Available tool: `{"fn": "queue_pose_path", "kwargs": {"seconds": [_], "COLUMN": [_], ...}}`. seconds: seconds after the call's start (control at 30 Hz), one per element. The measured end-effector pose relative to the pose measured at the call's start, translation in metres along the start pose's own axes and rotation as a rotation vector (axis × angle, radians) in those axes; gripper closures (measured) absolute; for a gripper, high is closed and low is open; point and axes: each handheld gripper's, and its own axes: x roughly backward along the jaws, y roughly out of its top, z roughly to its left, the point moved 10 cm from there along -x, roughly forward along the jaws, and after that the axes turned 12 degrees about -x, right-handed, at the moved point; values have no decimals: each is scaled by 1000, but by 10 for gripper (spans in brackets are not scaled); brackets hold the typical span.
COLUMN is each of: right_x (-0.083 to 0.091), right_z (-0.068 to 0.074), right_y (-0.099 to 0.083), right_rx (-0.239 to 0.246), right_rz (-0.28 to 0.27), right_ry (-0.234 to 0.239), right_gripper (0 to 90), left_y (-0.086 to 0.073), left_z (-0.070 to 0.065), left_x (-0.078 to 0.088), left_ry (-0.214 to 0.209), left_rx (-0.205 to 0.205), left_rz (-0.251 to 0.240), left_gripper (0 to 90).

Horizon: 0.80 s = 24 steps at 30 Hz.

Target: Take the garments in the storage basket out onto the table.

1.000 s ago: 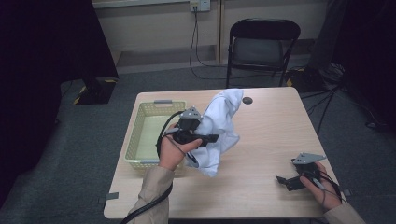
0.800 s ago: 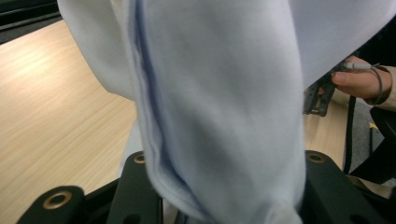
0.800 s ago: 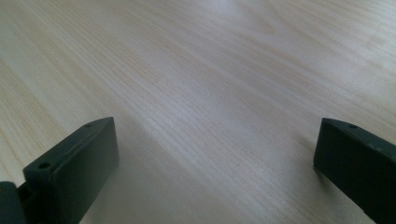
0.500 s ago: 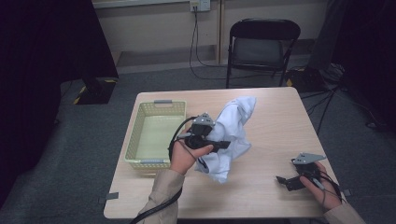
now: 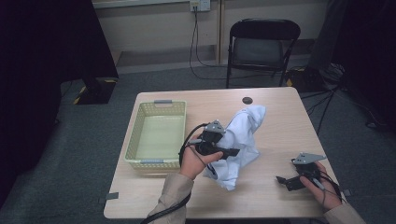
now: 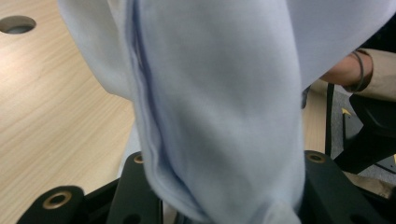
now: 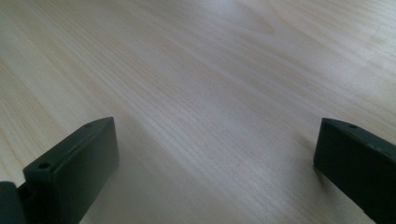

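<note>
The pale blue cloth (image 5: 243, 140) hangs bunched from your left gripper (image 5: 231, 152) at the centre of the wooden table (image 5: 280, 116), its lower folds trailing down to the tabletop at about 6 o'clock of the gripper. In the left gripper view the cloth (image 6: 219, 102) runs down between the two black jaws, which are clamped on it.

Nearest you, at roughly 4 o'clock from the cloth, your right hand (image 5: 322, 189) holds the right gripper (image 5: 281, 179) low over the table's near right corner, well apart from the cloth. Its jaws stand wide apart with nothing between them, and the right gripper view looks onto bare wood grain (image 7: 210, 93).

Your left hand (image 5: 196, 158) and tan sleeve (image 5: 175, 198) come in from the near edge at 6 o'clock.

At 9 o'clock of the cloth sits a pale yellow lattice basket (image 5: 135, 135), nothing inside it, just beside your left hand.

Farther off, at 12 o'clock, a round cable hole (image 5: 247, 100) marks the table's far edge. Beyond it a black folding chair (image 5: 264, 44) stands on grey carpet, before a wall outlet (image 5: 195, 5) with cords hanging.
</note>
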Motion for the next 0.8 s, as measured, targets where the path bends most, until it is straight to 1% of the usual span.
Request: {"fn": "queue_pose_path", "kwargs": {"seconds": [0.23,0.4,0.5,0.63,0.8], "right_x": [0,0,0,0,0], "right_z": [0,0,0,0,0], "right_y": [0,0,0,0,0], "right_rx": [0,0,0,0,0], "right_rz": [0,0,0,0,0], "right_ry": [0,0,0,0,0], "right_gripper": [0,0,0,0,0], "left_y": [-5,-8,-10,-12,-14], "left_z": [-7,-10,-12,-16,-18], "left_x": [-16,-27,-33,-41,-53], "left_ry": [-28,-34,-43,-54,-72], "left_rx": [-1,-11,-6,-18,-12], "left_rz": [4,29,27,40,52], "left_gripper": [596,596,596,595,593]}}
